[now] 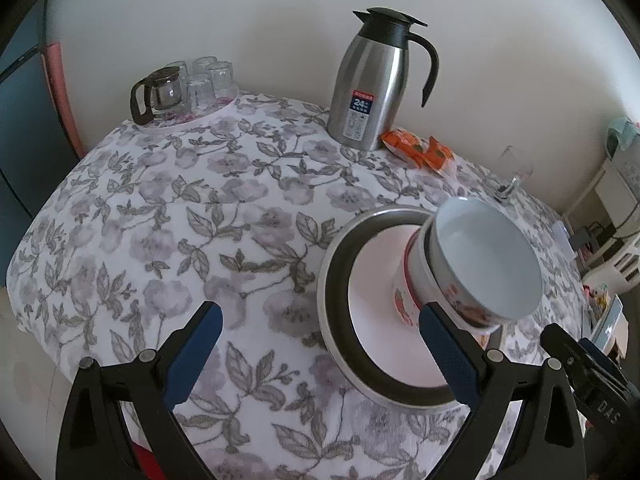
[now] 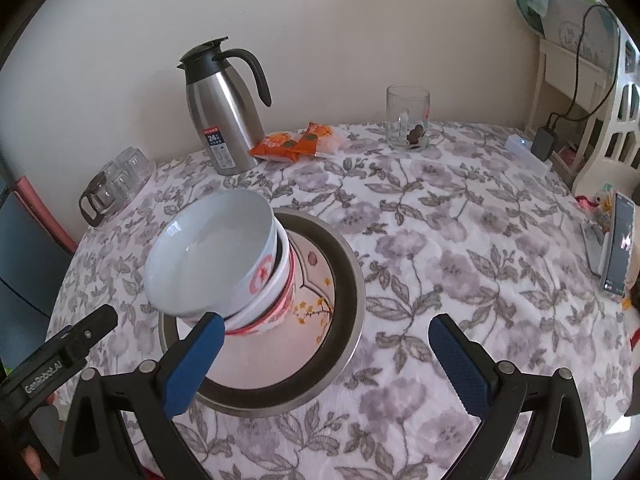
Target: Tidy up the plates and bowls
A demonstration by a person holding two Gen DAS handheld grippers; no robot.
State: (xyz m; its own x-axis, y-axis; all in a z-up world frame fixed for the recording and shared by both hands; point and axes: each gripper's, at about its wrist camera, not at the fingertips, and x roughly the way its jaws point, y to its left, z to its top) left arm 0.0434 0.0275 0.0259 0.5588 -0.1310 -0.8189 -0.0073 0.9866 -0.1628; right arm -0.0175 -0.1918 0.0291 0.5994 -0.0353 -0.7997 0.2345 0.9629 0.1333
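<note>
From the left wrist view, the left gripper (image 1: pixel 320 356) stands wide open with nothing between its blue pads, low over the flowered tabletop (image 1: pixel 168 216). Just ahead and to its right sits a metal-rimmed plate (image 1: pixel 340 360) with a white plate (image 1: pixel 372 320) inside it, and on that a stack of bowls (image 1: pixel 468 276), red-patterned on the outside, with the top bowl's pale inside tipped towards the camera. The gripper's right pad (image 1: pixel 444 356) overlaps the plates and the foot of the stack; whether it touches them cannot be told. Far ahead stands a steel thermos jug (image 1: pixel 372 84), further left a glass pot (image 1: pixel 158 94) with upturned glasses (image 1: pixel 210 78), and right of the jug some orange snack packets (image 1: pixel 420 150).

From the right wrist view, the right gripper (image 2: pixel 326 352) is likewise spread wide and holds nothing. The plates and bowl stack lie just ahead and to its left, the left pad (image 2: pixel 196 360) in front of the stack's base. A glass mug (image 2: pixel 408 118) stands far ahead to the right, and a phone (image 2: pixel 620 244) is propped at the far right.
</note>
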